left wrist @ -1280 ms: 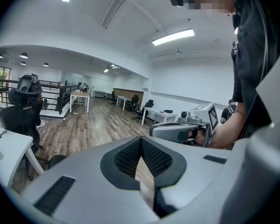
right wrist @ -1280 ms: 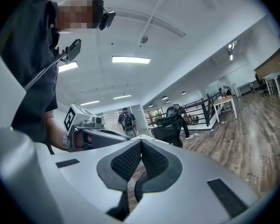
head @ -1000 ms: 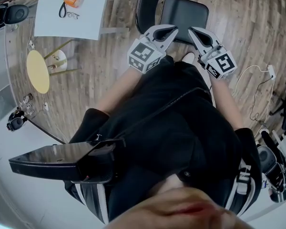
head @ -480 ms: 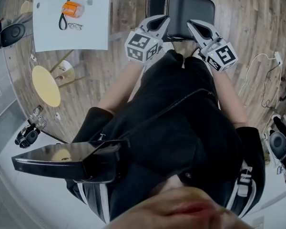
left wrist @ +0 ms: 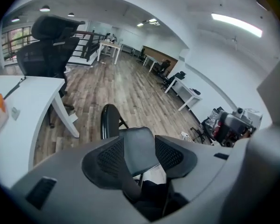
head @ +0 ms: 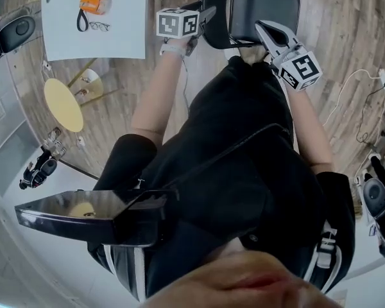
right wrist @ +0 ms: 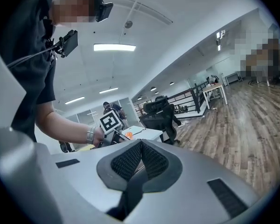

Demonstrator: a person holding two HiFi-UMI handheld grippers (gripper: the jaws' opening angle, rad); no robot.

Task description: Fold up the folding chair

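Your left gripper (head: 204,15) has swung down toward the black padded folding chair with its metal tube frame (head: 263,5), which stands open on the wooden floor (head: 346,18). Its jaws have just been opening, with the seat (left wrist: 139,148) framed between them but ungripped. Your right gripper (head: 264,28) is clenched and empty. The chair looks rigid, hinged and fairly heavy, so grasp the seat's front edge.

Wood-plank floor (left wrist: 126,83), white desks (left wrist: 23,101), a black high-backed office chair (left wrist: 49,55), a round yellow table (head: 63,104), white walls (left wrist: 214,69), ceiling strip lights (left wrist: 235,24).

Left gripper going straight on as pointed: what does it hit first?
Probably the black chair seat, lined up between the jaws of the left gripper, which have just been opening and grip nothing; depth unclear.
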